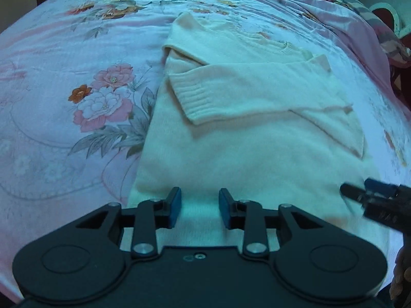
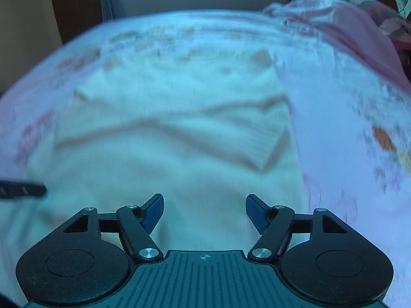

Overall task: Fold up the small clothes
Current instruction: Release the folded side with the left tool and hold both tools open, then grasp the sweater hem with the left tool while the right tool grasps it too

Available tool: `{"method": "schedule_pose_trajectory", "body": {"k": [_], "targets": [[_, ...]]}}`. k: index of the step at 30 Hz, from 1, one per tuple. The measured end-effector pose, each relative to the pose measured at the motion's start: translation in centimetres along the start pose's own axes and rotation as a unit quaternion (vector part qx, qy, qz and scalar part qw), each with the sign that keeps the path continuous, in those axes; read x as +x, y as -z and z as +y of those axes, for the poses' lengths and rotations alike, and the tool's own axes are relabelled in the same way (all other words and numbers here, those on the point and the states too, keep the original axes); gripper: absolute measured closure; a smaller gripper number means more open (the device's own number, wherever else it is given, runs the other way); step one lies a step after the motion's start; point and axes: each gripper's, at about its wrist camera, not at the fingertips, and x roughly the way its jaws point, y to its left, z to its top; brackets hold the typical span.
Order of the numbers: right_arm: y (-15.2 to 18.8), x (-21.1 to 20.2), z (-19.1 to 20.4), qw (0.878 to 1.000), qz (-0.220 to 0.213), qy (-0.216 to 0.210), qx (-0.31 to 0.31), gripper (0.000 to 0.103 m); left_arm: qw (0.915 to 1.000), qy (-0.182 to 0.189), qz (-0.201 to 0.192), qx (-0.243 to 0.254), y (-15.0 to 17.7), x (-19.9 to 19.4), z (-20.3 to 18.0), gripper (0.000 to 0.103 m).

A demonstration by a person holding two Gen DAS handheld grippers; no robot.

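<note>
your left gripper point(image 1: 199, 206) stood over the near hem of a cream sweater point(image 1: 231, 148), its blue pads point(image 1: 175, 206) a modest gap apart and parting a little further. only the flat knit showed in the gap; neither pad pressed on cloth, so nothing was held.

your right gripper point(image 2: 204, 211) hovered above the same sweater point(image 2: 167, 154), nearer its right-hand edge. its jaws stood well apart, wider than the left pair, and no cloth was caught between them. the right wrist view was streaked with motion blur, so fine detail of the knit there could not be told.

the sweater lay flat on a bed point(image 1: 64, 141) covered by a pale sheet printed with pink and orange flowers point(image 1: 102, 95). both sleeves were already folded across the chest: one ribbed cuff point(image 1: 197, 100) lay on top, pointing toward the left side of the garment, and the other sleeve point(image 1: 341, 131) ran beneath it toward the right side. the neckline point(image 1: 285, 47) sat at the far end, the hem at the near end under your grippers.

in the left wrist view the tips of your right gripper point(image 1: 364, 191) entered from the right edge, just over the sweater's lower right part, with part of your hand point(image 1: 402, 277) behind it. in the right wrist view one finger of your left gripper point(image 2: 23, 191) entered from the left edge. a heap of pink bedding point(image 1: 341, 18) lay at the far right corner of the bed.
</note>
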Motion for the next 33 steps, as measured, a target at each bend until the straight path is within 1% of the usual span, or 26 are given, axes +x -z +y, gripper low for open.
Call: {"method": "schedule_pose_trajectory", "body": {"k": [2, 3, 5, 8, 12, 16, 19, 25, 30, 33], "targets": [[1.5, -0.8, -0.1, 1.000, -0.006, 0.002, 0.001, 0.033, 1.0000, 0.002, 0.001, 0.005, 0.6, -1.0, -0.2, 0.073], [1.9, -1.5, -0.4, 1.000, -0.008, 0.000, 0.004, 0.033, 1.0000, 0.008, 0.000, 0.006, 0.9, -1.5, -0.1, 0.073], [2.6, -2.7, -0.6, 1.000, -0.011, -0.004, 0.006, 0.033, 1.0000, 0.005, 0.000, 0.005, 1.6, -2.2, 0.2, 0.073], [4.1, -3.8, -1.3, 1.000, -0.002, 0.000, 0.011, 0.033, 1.0000, 0.002, 0.002, -0.002, 2.6, -2.7, 1.0, 0.073], [6.0, -5.3, -2.4, 1.000, 0.003, 0.004, 0.023, 0.033, 1.0000, 0.001, 0.006, 0.001, 3.8, -3.7, 1.6, 0.073], [7.1, -6.6, -3.1, 0.999, 0.006, 0.010, 0.033, 0.033, 0.9999, 0.002, 0.005, -0.014, 4.5, -4.7, 2.9, 0.073], [7.9, -7.1, -3.4, 0.999, 0.010, 0.012, 0.036, 0.033, 0.9995, 0.005, 0.013, -0.027, 5.2, -5.0, 3.9, 0.073], [9.1, -7.9, -4.5, 0.998, 0.020, 0.017, 0.058, 0.033, 0.9992, -0.009, 0.014, -0.035, 6.3, -5.6, 4.9, 0.073], [9.9, -8.2, -5.0, 0.997, 0.030, 0.013, 0.064, 0.033, 0.9989, -0.002, 0.026, -0.040, 7.0, -5.2, 5.3, 0.072], [10.2, -8.3, -5.2, 0.996, 0.036, 0.003, 0.076, 0.033, 0.9984, 0.010, 0.035, -0.043, 7.2, -5.0, 5.3, 0.072]]}}
